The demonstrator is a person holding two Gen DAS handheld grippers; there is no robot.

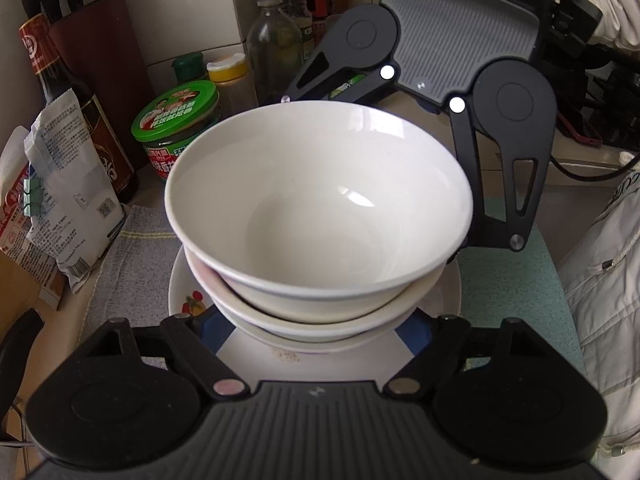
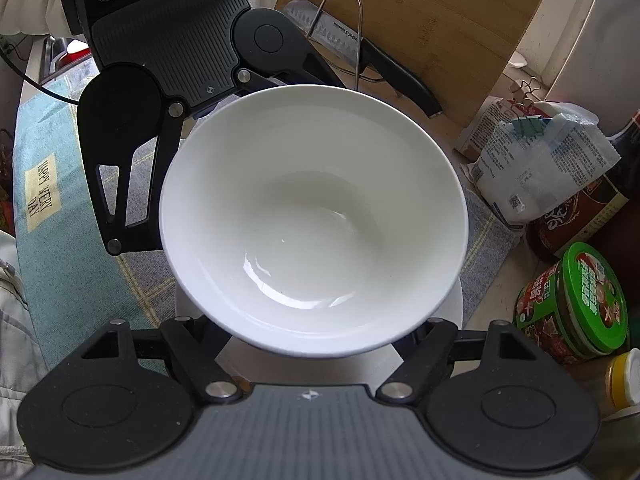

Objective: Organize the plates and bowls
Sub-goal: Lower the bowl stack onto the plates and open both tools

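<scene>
Heavy, slick, breakable bowls (image 1: pixel 320 200) on a plate (image 1: pixel 320 356) sit between left tool (image 1: pixel 314 334) and right tool (image 2: pixel 316 336); take the plate's rim. Pinching? Cannot tell.

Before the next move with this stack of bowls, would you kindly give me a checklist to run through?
1. Top bowl nested in lower bowl: ok.
2. Stack resting on plate: ok.
3. Left gripper holding the plate: cannot tell, fingers hidden under the bowls.
4. Right gripper holding its side: cannot tell, fingers hidden.
5. Green-lidded jar apart from the plate: ok.
6. Cloth beneath lying flat: ok.
</scene>
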